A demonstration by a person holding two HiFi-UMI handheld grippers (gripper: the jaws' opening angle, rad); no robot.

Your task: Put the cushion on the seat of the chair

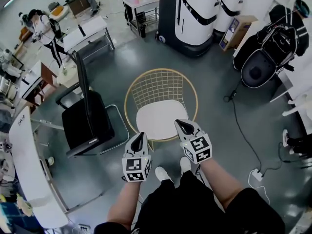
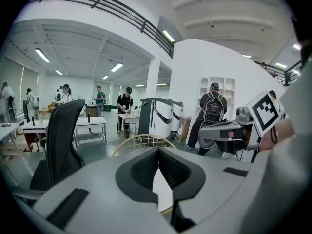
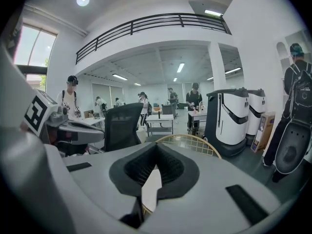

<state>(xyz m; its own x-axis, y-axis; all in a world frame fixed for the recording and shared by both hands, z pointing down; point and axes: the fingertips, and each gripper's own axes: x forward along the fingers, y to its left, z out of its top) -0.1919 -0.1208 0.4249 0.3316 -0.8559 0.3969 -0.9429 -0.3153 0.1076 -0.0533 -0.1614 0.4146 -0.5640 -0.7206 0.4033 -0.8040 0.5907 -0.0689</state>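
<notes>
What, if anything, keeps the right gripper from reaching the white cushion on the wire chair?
Probably nothing, so yes. The right gripper, shut and empty, hangs above the near edge of the cushion, and the wire chair is open on that side. The office chair stands apart, to the left.

Light level: bright and even indoors, in all three views.
Sources: ceiling strip lights (image 2: 43,55) far off; a round lamp (image 3: 82,0) overhead; daylight from a window (image 3: 30,52) at left.
Shadows: soft and faint on the grey floor (image 1: 112,72).
Glare: the round lamp burns out to plain white.
Distortion: strong fisheye; the balcony railing (image 3: 151,23) bows, and black corners ring both gripper views.
Focus: left gripper (image 2: 157,151) and right gripper (image 3: 156,158) look slightly soft up close; far figures are fuzzy.
</notes>
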